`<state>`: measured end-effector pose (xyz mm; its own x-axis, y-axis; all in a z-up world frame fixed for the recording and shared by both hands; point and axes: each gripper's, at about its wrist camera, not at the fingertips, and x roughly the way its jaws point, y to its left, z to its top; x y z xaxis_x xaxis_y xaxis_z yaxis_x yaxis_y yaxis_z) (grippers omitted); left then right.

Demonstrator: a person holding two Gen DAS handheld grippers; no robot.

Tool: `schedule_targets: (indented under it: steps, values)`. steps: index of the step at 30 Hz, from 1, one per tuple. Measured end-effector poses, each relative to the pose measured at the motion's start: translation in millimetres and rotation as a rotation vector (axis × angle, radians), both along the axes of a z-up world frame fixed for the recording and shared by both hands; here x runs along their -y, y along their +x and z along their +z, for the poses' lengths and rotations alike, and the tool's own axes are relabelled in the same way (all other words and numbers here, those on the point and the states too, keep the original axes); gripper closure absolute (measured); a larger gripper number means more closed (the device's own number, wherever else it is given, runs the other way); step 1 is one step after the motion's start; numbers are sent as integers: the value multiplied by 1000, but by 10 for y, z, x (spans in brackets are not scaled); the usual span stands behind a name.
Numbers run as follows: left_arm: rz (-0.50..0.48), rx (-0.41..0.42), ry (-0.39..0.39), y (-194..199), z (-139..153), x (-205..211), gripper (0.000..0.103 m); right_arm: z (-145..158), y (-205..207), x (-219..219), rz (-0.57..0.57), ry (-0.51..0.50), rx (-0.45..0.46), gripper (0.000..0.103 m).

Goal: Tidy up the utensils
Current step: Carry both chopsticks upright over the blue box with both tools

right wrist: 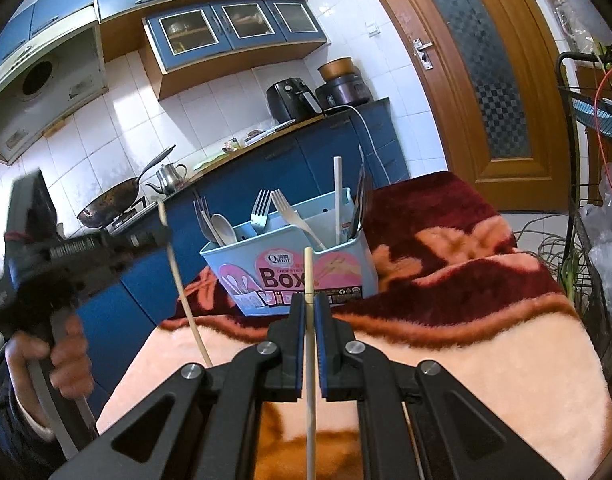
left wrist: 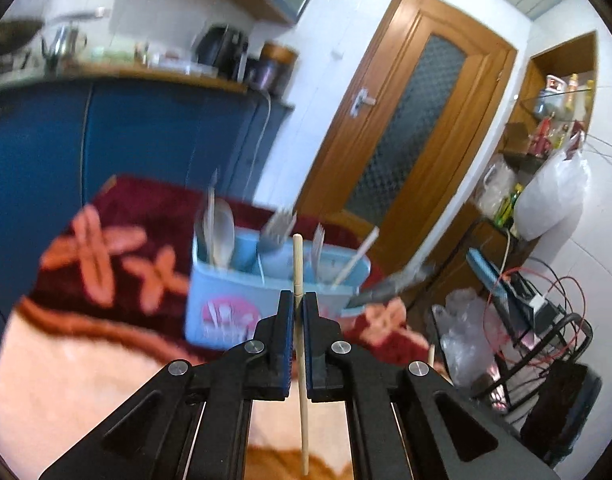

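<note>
Left gripper (left wrist: 298,304) clamped narrow on a wooden chopstick (left wrist: 299,320), blue pads pressed to either side, stick running upright between them and poking out past the fingertips. Just ahead of those tips, and a little to the left, sat the light-blue utensil box (left wrist: 229,304) on a maroon floral blanket (left wrist: 105,248), blurred in this view. Inside, a pale spoon (left wrist: 222,236) in the leftmost compartment, forks (left wrist: 279,224) in the middle, another chopstick (left wrist: 356,258) leaning at the right end.

Right gripper (right wrist: 310,312) likewise closed tight on a second wooden chopstick (right wrist: 310,344), held upright, its upper end in front of the box's printed face (right wrist: 289,276). Box straight ahead of the fingertips, near but not touching. Off to the left of the right gripper, the left gripper (right wrist: 161,232) in a hand (right wrist: 61,360), raised above the blanket's edge (right wrist: 446,280), its chopstick (right wrist: 185,296) hanging down at a slant.
</note>
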<state>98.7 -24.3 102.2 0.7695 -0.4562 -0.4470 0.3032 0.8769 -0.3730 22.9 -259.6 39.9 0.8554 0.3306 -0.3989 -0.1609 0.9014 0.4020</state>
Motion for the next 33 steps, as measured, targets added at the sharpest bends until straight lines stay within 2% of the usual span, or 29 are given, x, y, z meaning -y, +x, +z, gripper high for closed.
schedule_targets:
  steps: [3, 12, 18, 27, 33]
  values:
    - [39, 73, 35, 27, 206, -26, 99, -15, 2, 0, 6, 2, -2, 96]
    - [149, 259, 75, 243, 673, -97, 99, 2, -15, 18, -1, -9, 11, 96]
    - [178, 405, 154, 364, 814, 63, 99, -9, 2, 6, -3, -10, 6, 96]
    - [161, 392, 236, 595, 590, 238, 99, 3, -3, 2, -8, -27, 13, 96]
    - [152, 331, 227, 660, 347, 182, 99, 99, -2, -20, -6, -53, 43, 96]
